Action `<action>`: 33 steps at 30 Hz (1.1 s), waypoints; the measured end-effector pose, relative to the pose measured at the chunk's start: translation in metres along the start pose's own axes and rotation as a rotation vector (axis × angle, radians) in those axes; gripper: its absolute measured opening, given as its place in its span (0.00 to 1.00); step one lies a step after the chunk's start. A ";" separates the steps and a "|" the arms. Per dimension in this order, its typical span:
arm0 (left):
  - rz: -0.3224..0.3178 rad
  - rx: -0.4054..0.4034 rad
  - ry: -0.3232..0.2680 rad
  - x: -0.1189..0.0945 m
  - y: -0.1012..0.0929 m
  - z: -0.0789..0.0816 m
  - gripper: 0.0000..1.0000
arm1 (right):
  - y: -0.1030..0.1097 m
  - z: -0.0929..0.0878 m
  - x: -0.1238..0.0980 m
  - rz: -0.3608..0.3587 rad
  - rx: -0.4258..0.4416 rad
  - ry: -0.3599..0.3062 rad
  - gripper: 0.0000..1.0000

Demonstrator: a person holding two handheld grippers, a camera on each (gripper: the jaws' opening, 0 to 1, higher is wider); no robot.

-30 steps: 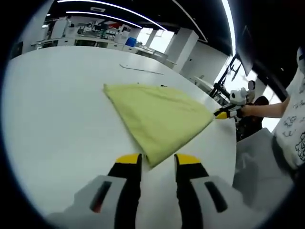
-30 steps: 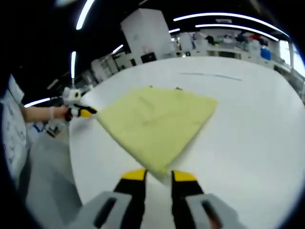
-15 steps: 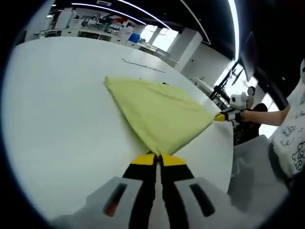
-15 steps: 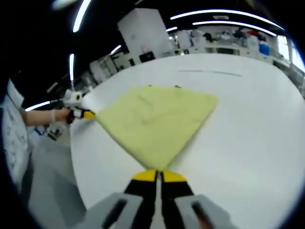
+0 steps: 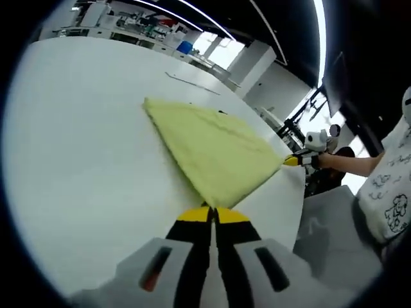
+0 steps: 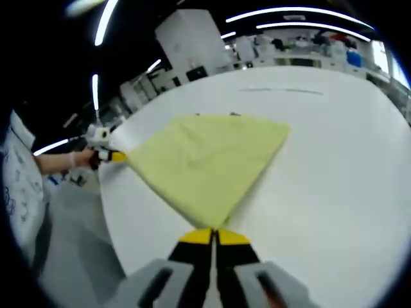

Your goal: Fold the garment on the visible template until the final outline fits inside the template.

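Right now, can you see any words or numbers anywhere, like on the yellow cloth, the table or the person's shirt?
No readable text.
Yellow garment: plain, no label or print showing.
White table: no words; a thin dark line far across it, nothing readable.
Person's white shirt: dark doodle-like prints, too small and blurred to read as words.

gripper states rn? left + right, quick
Left gripper: shut on a near corner of the yellow garment.
Right gripper: shut on the garment's other near corner.
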State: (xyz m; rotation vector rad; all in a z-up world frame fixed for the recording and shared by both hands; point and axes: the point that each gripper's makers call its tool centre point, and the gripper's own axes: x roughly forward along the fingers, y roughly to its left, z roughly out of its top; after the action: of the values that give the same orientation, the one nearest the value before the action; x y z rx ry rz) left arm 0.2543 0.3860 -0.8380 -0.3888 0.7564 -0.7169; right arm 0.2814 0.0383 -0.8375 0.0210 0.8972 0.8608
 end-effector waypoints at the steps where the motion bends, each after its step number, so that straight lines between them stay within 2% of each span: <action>1: 0.001 0.001 0.005 0.000 -0.001 -0.003 0.00 | 0.000 -0.002 -0.001 0.000 0.001 0.002 0.00; 4: 0.004 -0.018 0.011 -0.003 -0.002 -0.011 0.00 | 0.004 -0.010 -0.006 0.003 0.016 0.010 0.00; 11: 0.004 -0.030 0.008 -0.003 -0.004 -0.015 0.00 | 0.005 -0.020 -0.008 -0.009 0.028 0.010 0.00; 24: -0.004 -0.013 0.005 -0.005 -0.005 -0.019 0.00 | 0.004 -0.021 -0.008 -0.003 0.054 0.007 0.00; 33: -0.006 0.044 0.008 -0.003 -0.006 -0.019 0.00 | 0.005 -0.020 -0.007 -0.019 0.040 0.025 0.00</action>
State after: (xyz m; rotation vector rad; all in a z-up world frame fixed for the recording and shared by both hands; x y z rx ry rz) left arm 0.2358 0.3826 -0.8457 -0.3490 0.7458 -0.7393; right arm 0.2621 0.0299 -0.8441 0.0357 0.9369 0.8268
